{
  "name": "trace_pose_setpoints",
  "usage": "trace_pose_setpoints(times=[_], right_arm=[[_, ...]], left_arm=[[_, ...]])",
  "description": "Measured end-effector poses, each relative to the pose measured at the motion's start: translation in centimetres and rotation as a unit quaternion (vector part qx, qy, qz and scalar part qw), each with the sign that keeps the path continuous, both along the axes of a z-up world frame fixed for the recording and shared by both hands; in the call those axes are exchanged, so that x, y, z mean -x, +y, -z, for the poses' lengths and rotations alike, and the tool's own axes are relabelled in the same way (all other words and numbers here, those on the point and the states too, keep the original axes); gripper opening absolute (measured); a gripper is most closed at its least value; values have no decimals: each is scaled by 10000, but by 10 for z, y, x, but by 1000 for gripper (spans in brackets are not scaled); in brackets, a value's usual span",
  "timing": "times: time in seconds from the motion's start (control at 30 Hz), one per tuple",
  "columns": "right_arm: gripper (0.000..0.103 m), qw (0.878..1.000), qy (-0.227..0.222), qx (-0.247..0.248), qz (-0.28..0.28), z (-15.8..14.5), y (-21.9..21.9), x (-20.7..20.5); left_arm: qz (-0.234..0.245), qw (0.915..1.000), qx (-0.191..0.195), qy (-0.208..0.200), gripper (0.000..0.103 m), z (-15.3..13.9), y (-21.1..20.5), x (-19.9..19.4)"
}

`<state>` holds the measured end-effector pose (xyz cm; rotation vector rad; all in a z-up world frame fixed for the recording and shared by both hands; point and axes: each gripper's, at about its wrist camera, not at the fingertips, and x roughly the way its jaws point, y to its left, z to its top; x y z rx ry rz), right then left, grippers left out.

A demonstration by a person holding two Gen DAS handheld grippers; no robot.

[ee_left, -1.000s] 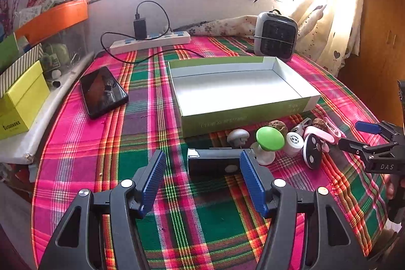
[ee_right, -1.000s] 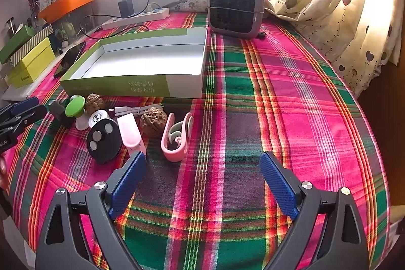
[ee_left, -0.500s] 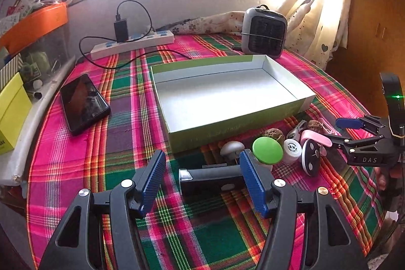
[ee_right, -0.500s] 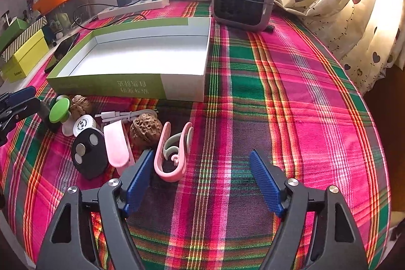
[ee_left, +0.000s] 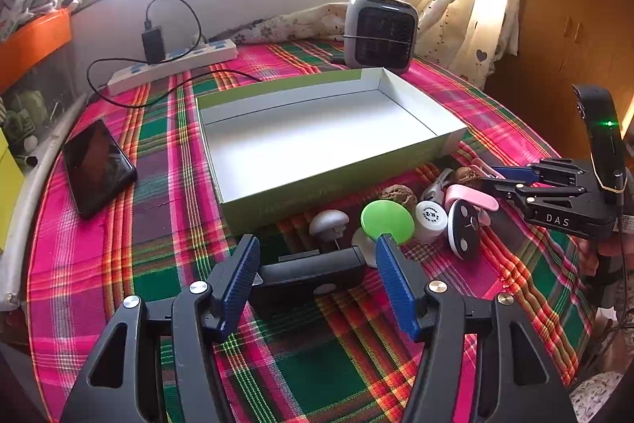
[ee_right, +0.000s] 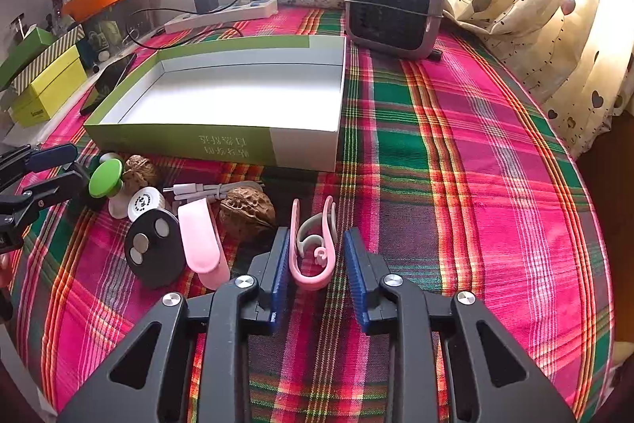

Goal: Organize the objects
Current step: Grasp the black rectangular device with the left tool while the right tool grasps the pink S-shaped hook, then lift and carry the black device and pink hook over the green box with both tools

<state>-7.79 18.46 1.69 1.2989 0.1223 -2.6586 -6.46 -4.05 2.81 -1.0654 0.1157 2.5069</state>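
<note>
My right tool (ee_right: 313, 264) sits low w/ its blue pads either side of the pink clip (ee_right: 311, 244), jaws parted and not yet pinching, so I judge it's lined up to grab that clip first since it lies nearest and apart from the clutter. My left tool (ee_left: 315, 276) is spread wide around the black holder (ee_left: 313, 274), not touching it, prob. staged for its own pick. Just beyond sit the green knob (ee_left: 387, 221), white cap (ee_left: 431, 217), walnut (ee_right: 247, 211) and black disc (ee_right: 152, 248), bunched along the box (ee_right: 178, 141) front wall; inside looks bare, so sorting has barely begun
</note>
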Motion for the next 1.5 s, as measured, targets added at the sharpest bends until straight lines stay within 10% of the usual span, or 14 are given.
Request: trace_pose_setpoints(times=[0.97,1.5], right_arm=[[28,9999,11,119,88,0,-3,-9],[24,9999,33,112,109,0,-3,-8]], left_arm=[[-352,9967,-266,-674,53,17,-2,-19],[-617,9962,-102,-610,26,19,-3,-12]])
